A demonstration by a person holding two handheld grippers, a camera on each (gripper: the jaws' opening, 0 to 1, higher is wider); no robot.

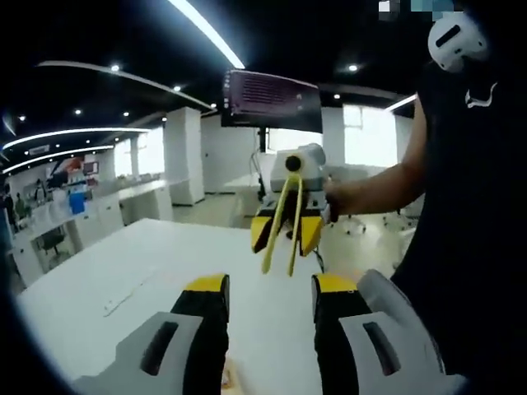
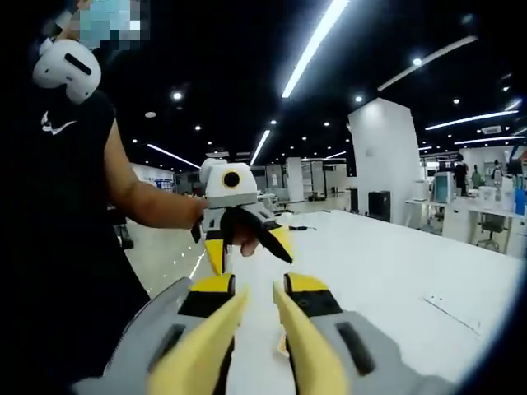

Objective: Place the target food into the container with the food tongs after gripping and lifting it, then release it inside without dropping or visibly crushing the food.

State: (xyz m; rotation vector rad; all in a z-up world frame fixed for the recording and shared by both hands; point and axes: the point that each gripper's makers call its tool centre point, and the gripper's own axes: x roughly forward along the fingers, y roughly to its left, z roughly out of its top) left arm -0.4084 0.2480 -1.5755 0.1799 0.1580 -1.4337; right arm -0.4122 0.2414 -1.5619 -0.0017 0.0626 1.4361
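Observation:
My right gripper point(image 2: 259, 288) is shut on the yellow food tongs point(image 2: 206, 346). The two tong arms run forward from between its jaws with their tips apart and nothing between them. In the left gripper view the right gripper point(image 1: 286, 234) hangs in the air ahead, above the white table point(image 1: 123, 280), with the tongs point(image 1: 280, 230) pointing down. My left gripper point(image 1: 270, 284) is open and holds nothing. In the right gripper view the left gripper point(image 2: 247, 243) faces me, held by a hand over the table's near edge.
A person in a black shirt point(image 1: 469, 206) stands at the table's side. A thin flat strip point(image 2: 449, 313) lies on the white table point(image 2: 395, 271). A dark monitor point(image 1: 272, 99) hangs beyond the table, with desks and pillars further back.

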